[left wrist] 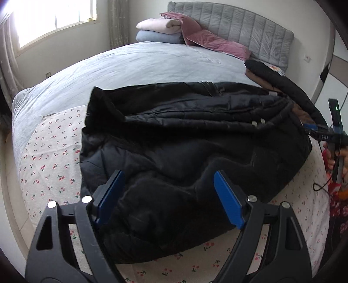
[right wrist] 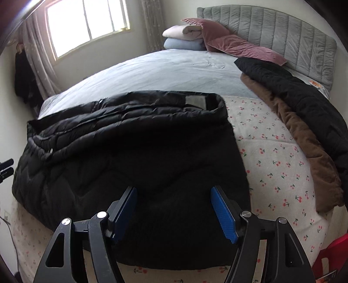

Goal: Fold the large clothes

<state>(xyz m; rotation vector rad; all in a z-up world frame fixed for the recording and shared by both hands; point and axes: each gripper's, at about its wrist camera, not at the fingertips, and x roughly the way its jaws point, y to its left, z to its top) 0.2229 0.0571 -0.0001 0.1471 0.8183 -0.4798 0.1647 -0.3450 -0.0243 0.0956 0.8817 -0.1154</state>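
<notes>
While the left wrist camera is looking down its own fingers, the left gripper [left wrist: 168,200] is hanging wide open over the near edge of the black padded coat [left wrist: 195,148], its blue pads [left wrist: 227,199] gripping nothing. That coat is lying folded across the cherry-print sheet [left wrist: 50,156] on the bed [left wrist: 139,63], filling the middle of this view, with a fur-trimmed part bunching toward ten o'clock. Toward three o'clock the right gripper [left wrist: 322,133] is showing at the coat's far side, held in a hand [left wrist: 336,159]; whether it is open or clamped cannot be told from here. Up at twelve o'clock folded blankets [left wrist: 156,30] and a pink quilt [left wrist: 208,37] are sitting against the grey headboard [left wrist: 250,28], and a window [left wrist: 52,19] is glowing at eleven o'clock. Through the right wrist camera, the right gripper [right wrist: 174,211] is also standing wide open, its pads [right wrist: 223,214] spread above the coat's [right wrist: 134,156] near edge and holding nothing. Here the coat is covering the centre and the nine o'clock side of the sheet [right wrist: 271,152]. A second black and brown garment [right wrist: 304,122] is lying apart from it toward two o'clock, running down the bed's [right wrist: 174,69] right edge. A dark tip of the left gripper [right wrist: 6,167] is poking in at nine o'clock.
</notes>
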